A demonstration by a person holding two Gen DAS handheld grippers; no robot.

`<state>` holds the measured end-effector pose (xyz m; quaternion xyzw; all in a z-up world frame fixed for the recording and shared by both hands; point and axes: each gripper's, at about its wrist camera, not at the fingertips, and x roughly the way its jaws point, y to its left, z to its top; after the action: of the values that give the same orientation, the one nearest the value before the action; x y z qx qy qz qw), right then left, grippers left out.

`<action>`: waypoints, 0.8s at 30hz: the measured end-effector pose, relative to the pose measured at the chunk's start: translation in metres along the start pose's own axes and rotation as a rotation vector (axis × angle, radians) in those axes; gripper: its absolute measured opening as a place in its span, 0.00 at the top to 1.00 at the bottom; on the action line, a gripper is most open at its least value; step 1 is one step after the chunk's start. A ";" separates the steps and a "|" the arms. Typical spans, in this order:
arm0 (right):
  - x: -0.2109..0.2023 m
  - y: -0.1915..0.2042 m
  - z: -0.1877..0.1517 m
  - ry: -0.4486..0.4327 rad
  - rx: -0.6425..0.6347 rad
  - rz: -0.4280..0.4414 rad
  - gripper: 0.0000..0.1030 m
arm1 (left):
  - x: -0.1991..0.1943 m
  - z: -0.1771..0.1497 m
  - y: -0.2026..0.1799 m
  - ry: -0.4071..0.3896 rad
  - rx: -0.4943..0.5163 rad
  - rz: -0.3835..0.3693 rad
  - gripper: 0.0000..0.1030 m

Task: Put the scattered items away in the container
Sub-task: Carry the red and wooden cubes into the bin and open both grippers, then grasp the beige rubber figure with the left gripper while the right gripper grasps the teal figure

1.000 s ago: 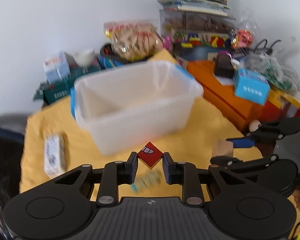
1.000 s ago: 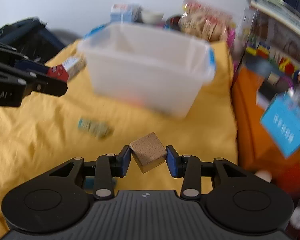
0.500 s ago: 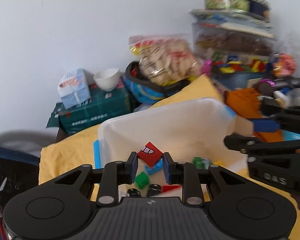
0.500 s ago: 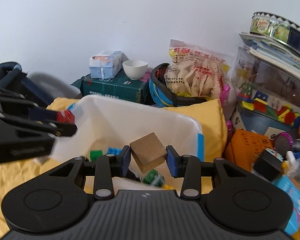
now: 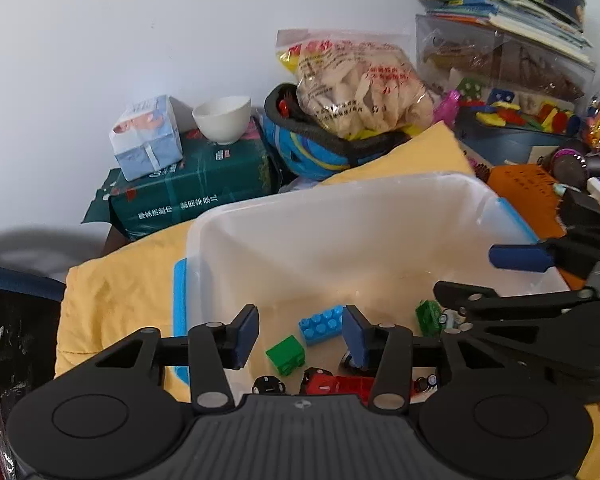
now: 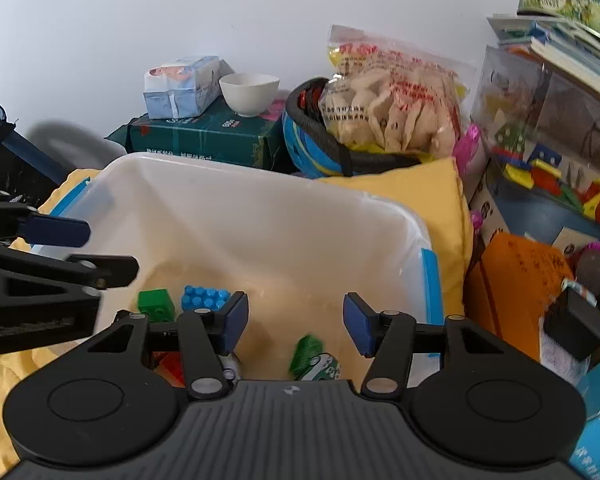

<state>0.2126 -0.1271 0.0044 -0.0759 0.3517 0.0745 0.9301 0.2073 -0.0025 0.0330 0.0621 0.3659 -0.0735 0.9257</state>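
Bricks, small hard plastic ones like the blue studded brick [image 5: 321,325], sit light in the translucent plastic tub [image 5: 340,216] (pinch flat sides); left gripper [image 5: 300,336] and right gripper [image 6: 296,322] jaws just opened, empty

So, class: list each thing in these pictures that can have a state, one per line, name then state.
Left hand-held gripper: open, jaws just opened, nothing between them.
Right hand-held gripper: open, jaws just opened, nothing between them.
Container: lidless, toys lying on its floor.
Blue brick: inside the container, studs up.
Bowl: upright on the green pack.
Snack bag: closed, resting on the helmet.
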 end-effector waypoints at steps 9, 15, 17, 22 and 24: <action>-0.048 0.002 -0.011 -0.087 -0.012 0.035 0.43 | -0.064 -0.034 -0.011 -0.110 0.061 -0.043 0.40; -0.079 0.008 -0.055 -0.085 -0.059 0.098 0.39 | -0.070 -0.086 -0.016 -0.051 0.136 -0.115 0.40; -0.082 0.014 -0.076 -0.046 -0.086 0.119 0.39 | -0.063 -0.104 -0.016 0.001 0.139 -0.132 0.40; -0.088 0.027 -0.131 0.059 -0.159 0.193 0.39 | -0.047 -0.138 -0.029 0.098 0.254 -0.164 0.40; -0.092 0.032 -0.148 0.092 -0.216 0.224 0.39 | -0.042 -0.142 -0.038 0.110 0.344 -0.163 0.40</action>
<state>0.0432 -0.1327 -0.0470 -0.1391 0.3900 0.2117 0.8853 0.0755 -0.0120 -0.0437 0.1932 0.4017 -0.2061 0.8711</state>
